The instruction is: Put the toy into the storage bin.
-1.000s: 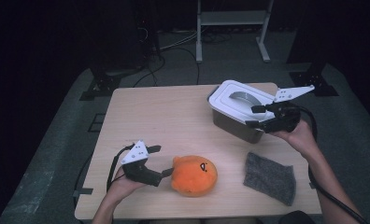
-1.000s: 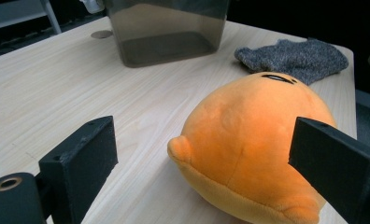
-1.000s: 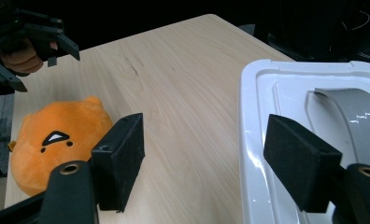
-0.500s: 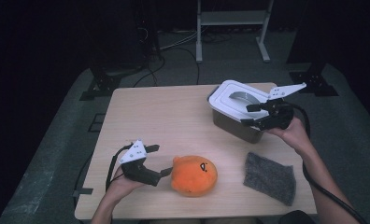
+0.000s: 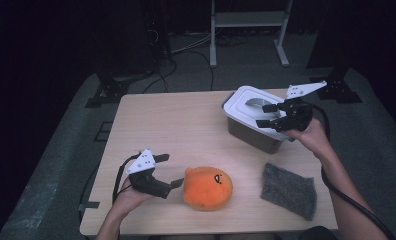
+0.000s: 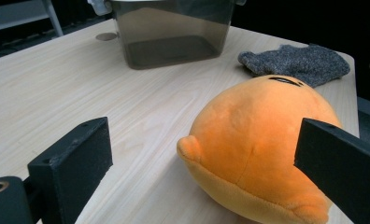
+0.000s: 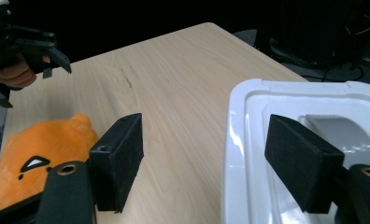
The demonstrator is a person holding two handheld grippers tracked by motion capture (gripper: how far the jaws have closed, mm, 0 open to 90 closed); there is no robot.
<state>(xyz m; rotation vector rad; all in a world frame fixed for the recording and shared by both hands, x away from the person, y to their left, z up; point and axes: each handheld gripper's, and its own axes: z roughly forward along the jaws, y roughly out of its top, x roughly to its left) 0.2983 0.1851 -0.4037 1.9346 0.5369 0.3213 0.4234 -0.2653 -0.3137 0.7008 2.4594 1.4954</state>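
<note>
White lid still on the bin: right gripper, jaws apart, should straddle its handle squarely; left gripper gapes beside the orange plush.

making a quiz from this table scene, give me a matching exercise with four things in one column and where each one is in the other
Things:
1. round orange plush toy
2. grey knitted cloth
3. smoky plastic box with white lid
4. left gripper

Places:
A. far right part of the table, under the right gripper
B. near right corner
C. near edge, middle
D. open, just left of the plush toy

Pairs: 1-C, 2-B, 3-A, 4-D
</note>
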